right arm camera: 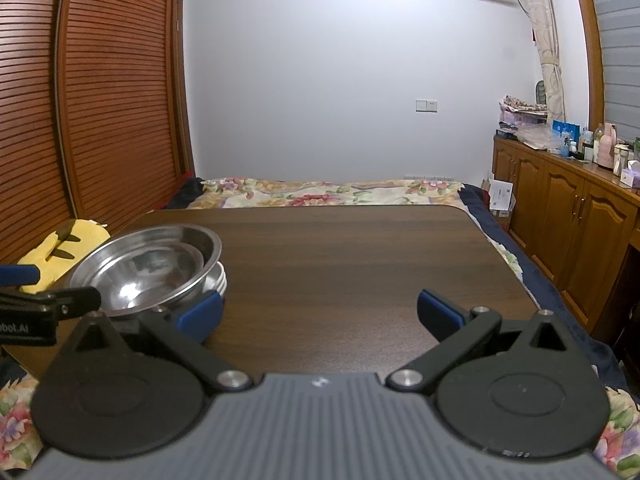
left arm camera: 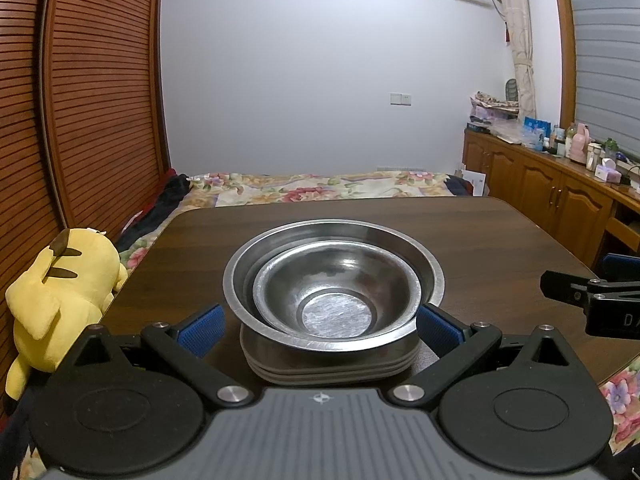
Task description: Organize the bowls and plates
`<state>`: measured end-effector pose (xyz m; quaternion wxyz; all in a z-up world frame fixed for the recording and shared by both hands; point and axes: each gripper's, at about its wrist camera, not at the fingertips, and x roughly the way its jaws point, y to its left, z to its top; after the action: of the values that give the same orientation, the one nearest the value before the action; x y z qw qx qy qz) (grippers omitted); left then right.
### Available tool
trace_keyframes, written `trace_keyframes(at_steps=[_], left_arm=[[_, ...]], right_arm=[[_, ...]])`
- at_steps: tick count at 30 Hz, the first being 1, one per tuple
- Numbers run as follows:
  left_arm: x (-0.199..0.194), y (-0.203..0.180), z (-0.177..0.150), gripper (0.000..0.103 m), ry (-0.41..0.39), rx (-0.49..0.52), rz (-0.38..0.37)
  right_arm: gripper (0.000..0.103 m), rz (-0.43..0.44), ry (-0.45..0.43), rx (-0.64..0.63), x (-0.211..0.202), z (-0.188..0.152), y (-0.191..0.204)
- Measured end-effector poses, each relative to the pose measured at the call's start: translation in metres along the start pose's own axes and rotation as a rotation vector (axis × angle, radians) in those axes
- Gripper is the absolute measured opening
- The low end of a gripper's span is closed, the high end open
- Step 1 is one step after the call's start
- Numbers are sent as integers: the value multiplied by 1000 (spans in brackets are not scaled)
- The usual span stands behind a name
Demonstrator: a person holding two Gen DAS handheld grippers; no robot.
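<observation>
Dark wood counter (right arm camera: 340, 248) at the foot of a floral bed (right arm camera: 320, 192), slatted wardrobe left, cabinets right. Left view: small steel bowl (left arm camera: 340, 292) nested in big bowl (left arm camera: 334, 280) on stacked plates (left arm camera: 332, 368), left claw (left arm camera: 320, 324) spread around them. Right view: right claw (right arm camera: 320, 312) spread over bare wood, stack at left.

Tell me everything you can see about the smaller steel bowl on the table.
The smaller steel bowl is round, shiny brushed metal with a flat base and rolled rim. It sits upright and empty, nested inside the larger steel bowl, shifted toward its near-left side. Both rest on a stack of plates on the dark wooden table. No fingers touch it.
</observation>
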<state>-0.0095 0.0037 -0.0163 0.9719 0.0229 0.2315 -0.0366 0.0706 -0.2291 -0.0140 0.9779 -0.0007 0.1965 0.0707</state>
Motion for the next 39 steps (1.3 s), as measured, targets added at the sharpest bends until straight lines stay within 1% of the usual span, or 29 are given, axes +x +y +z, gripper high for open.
trace_keyframes(at_steps=[39], left_arm=[[0,-1,0,103,1,0,-1]], right_arm=[[103,-4,-5,2,-1,-2,3]])
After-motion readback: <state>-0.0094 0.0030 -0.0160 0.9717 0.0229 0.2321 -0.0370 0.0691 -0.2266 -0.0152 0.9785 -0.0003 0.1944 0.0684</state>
